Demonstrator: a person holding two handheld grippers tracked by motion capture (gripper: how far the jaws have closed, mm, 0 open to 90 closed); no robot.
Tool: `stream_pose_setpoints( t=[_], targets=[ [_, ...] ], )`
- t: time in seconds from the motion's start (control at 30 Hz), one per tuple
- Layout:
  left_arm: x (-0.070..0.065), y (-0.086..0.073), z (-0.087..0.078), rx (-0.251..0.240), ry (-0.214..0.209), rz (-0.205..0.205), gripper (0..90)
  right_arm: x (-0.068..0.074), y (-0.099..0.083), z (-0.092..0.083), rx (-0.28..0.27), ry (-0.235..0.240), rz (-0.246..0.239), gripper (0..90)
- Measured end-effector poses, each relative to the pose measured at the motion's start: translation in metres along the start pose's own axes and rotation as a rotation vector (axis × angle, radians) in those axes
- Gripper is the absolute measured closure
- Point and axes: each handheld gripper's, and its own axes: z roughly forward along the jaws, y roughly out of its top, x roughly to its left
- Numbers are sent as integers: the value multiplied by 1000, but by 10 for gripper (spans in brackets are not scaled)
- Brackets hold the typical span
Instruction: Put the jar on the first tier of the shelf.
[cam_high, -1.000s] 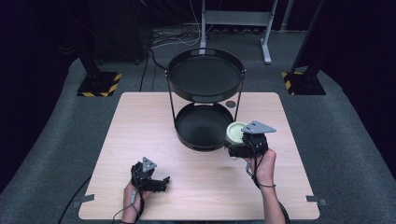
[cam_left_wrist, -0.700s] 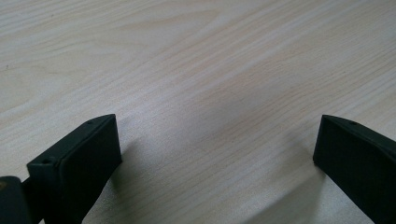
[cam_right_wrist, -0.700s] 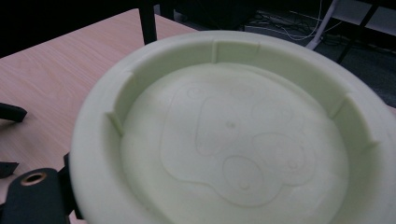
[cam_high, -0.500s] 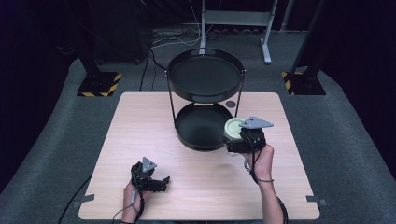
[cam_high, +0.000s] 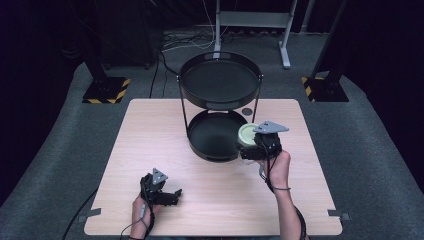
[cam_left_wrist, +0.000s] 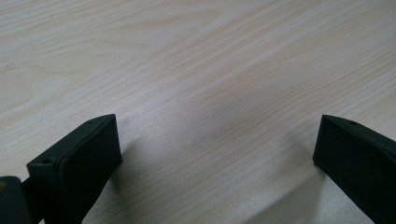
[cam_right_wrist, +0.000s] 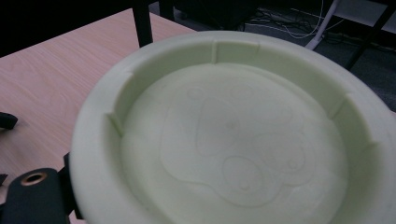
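My right gripper (cam_high: 256, 148) is shut on a pale green round container (cam_high: 247, 134), held at the right rim of the lower tray (cam_high: 212, 136) of a black two-tier stand. In the right gripper view the container's top (cam_right_wrist: 233, 140) is close up, with a raised rim and an embossed bear-like figure; one black jaw stands at its lower left edge. My left gripper (cam_high: 164, 194) rests low over the table (cam_high: 150, 130) near the front edge. It is open, its two fingers (cam_left_wrist: 79, 163) wide apart over bare wood with nothing between them.
The stand's upper tray (cam_high: 220, 104) sits on thin black posts above the lower one and holds nothing. A small dark disc (cam_high: 246, 111) lies on the table behind the stand. Dark floor, cables and stand feet surround the table.
My right gripper has carried the green container away from the person, up to the lower tray's right rim. The left gripper has stayed put.
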Motion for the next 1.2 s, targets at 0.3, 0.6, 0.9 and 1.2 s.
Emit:
stream_pose_setpoints(
  t=[0.3, 0.6, 0.9, 1.2],
  targets=[
    [0, 0, 0, 0, 0, 0, 4, -1, 7, 7, 0, 4, -3, 110],
    [0, 0, 0, 0, 0, 0, 4, -3, 11, 13, 2, 6, 2, 110],
    [0, 0, 0, 0, 0, 0, 4, -5, 13, 20, 3, 5, 12, 110],
    [0, 0, 0, 0, 0, 0, 5, -7, 16, 28, 4, 5, 22, 111]
  ],
)
